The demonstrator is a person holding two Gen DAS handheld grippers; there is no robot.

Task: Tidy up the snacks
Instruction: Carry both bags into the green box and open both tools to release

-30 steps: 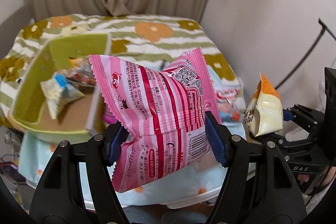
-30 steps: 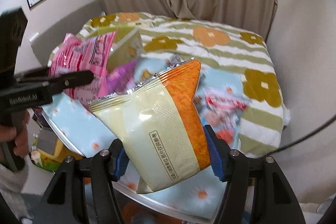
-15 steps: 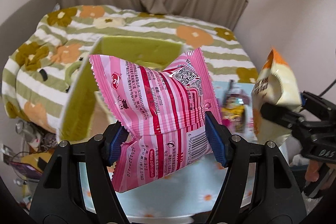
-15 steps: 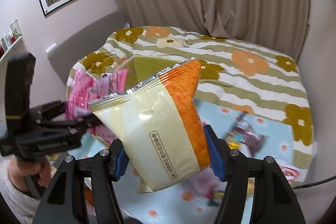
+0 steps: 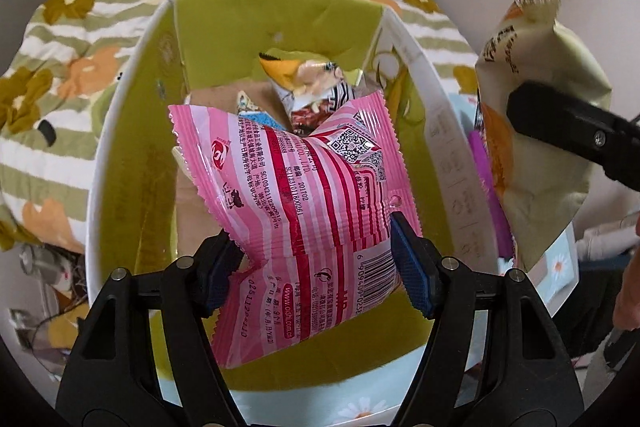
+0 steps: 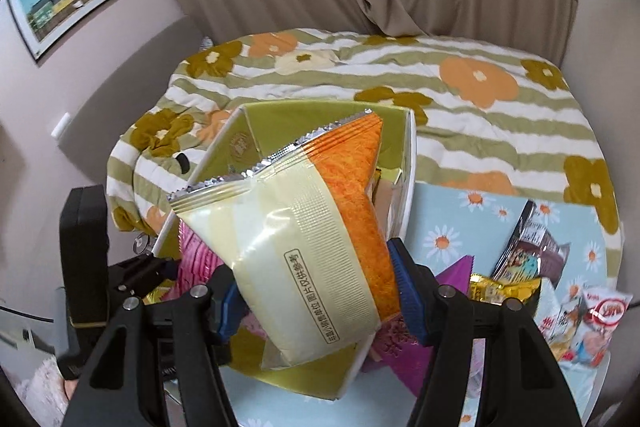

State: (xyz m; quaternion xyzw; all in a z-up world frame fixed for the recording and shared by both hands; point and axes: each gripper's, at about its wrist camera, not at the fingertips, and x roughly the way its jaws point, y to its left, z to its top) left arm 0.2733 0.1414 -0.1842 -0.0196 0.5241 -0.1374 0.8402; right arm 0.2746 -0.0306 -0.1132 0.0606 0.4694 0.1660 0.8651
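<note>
While the left gripper [image 5: 316,263] hung directly above the open green box [image 5: 132,131], its jaws were opening, with the pink snack packet [image 5: 304,195] still pinched at its waist between the blue pads [image 5: 412,283]. That placement looked deliberate: the packet hung upright over the middle of the box, so that once let go it would likely fall straight in rather than catch the white rim. Several packets [image 5: 308,83] already lay at the far end of the box floor, which suggested the box served as the collecting place.

At the right side of the scene, the right gripper [image 6: 316,291] was closed on the cream and orange packet [image 6: 296,227], held low on the pack with the sealed top edge pointing up and away. It was held just beside the right wall of the box and above it, apparently waiting its turn, clear of the left tool's drop path.

Loose snacks [image 6: 532,251] remained on the daisy-print cloth [image 6: 452,219] to the right of the box, so the sorting was judged only partly done. A flowered bedspread [image 6: 472,83] lay beyond the box.

One risk was noted: the puffed pink packet might cling to a pad and tip sideways as the jaws parted.
</note>
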